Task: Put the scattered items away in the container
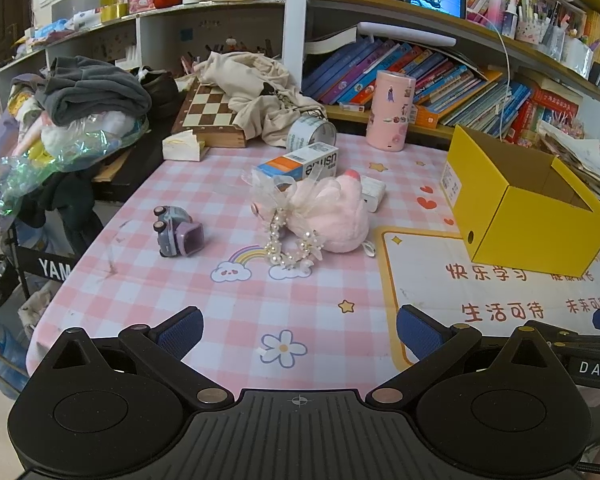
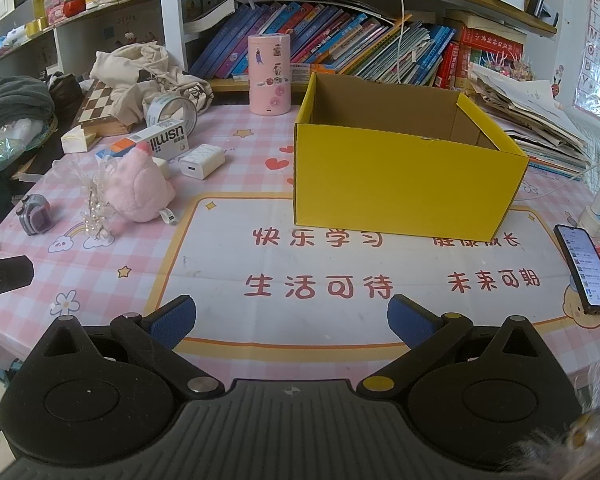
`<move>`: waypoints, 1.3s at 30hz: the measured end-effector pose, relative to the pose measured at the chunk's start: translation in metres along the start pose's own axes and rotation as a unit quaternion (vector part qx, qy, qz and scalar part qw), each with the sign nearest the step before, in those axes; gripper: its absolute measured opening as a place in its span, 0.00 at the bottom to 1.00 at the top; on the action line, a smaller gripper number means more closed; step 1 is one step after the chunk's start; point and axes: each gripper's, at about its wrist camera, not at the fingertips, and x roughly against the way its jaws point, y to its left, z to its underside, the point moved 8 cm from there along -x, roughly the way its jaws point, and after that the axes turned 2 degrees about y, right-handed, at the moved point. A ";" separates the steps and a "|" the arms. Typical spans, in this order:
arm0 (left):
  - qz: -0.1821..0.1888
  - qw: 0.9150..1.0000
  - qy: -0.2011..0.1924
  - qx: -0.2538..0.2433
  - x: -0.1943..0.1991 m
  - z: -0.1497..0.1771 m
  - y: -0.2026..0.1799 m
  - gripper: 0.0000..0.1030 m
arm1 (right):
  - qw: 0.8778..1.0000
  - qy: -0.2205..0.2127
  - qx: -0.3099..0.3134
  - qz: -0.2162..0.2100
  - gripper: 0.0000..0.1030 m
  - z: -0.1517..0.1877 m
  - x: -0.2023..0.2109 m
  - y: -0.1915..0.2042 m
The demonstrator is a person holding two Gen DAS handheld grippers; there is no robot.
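A yellow cardboard box point(image 2: 404, 184) stands open on the pink checked table, also visible at the right of the left wrist view as the yellow box point(image 1: 532, 220). Left of it lie a pink plush toy point(image 1: 332, 216), a pearl hair ornament point(image 1: 288, 248), a small purple toy car point(image 1: 176, 230), a white toothpaste carton point(image 1: 300, 162), a white charger point(image 2: 202, 161) and a tape roll point(image 1: 312, 132). My left gripper point(image 1: 300, 332) hangs open near the table's front edge, well short of the toys. My right gripper point(image 2: 292, 320) is open over the printed mat, in front of the box.
A pink cylinder point(image 2: 269, 74) stands behind the box. A chessboard point(image 1: 208, 112) with beige cloth sits at the back left, beside a clothes pile point(image 1: 92, 92). A phone point(image 2: 586, 274) lies at the right edge. Book shelves point(image 2: 340, 44) and stacked papers point(image 2: 532, 120) line the back.
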 end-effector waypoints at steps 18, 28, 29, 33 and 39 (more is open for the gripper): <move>0.003 1.000 0.004 0.002 -0.004 0.000 0.003 1.00 | 1.000 0.006 0.002 -0.001 1.00 0.000 -0.004 0.003; 0.008 1.000 -0.007 0.004 -0.002 -0.004 0.005 1.00 | 1.000 0.004 0.004 -0.001 1.00 -0.003 -0.005 0.005; 0.009 1.000 -0.008 0.005 -0.001 -0.004 0.005 1.00 | 1.000 0.003 0.005 -0.001 1.00 -0.003 -0.005 0.006; 0.016 1.000 -0.015 0.010 0.002 -0.005 0.010 1.00 | 1.000 -0.001 0.009 -0.005 1.00 -0.006 -0.004 0.011; 0.022 0.999 -0.023 0.024 0.006 -0.005 0.021 1.00 | 0.999 -0.005 0.032 -0.016 1.00 -0.011 -0.003 0.029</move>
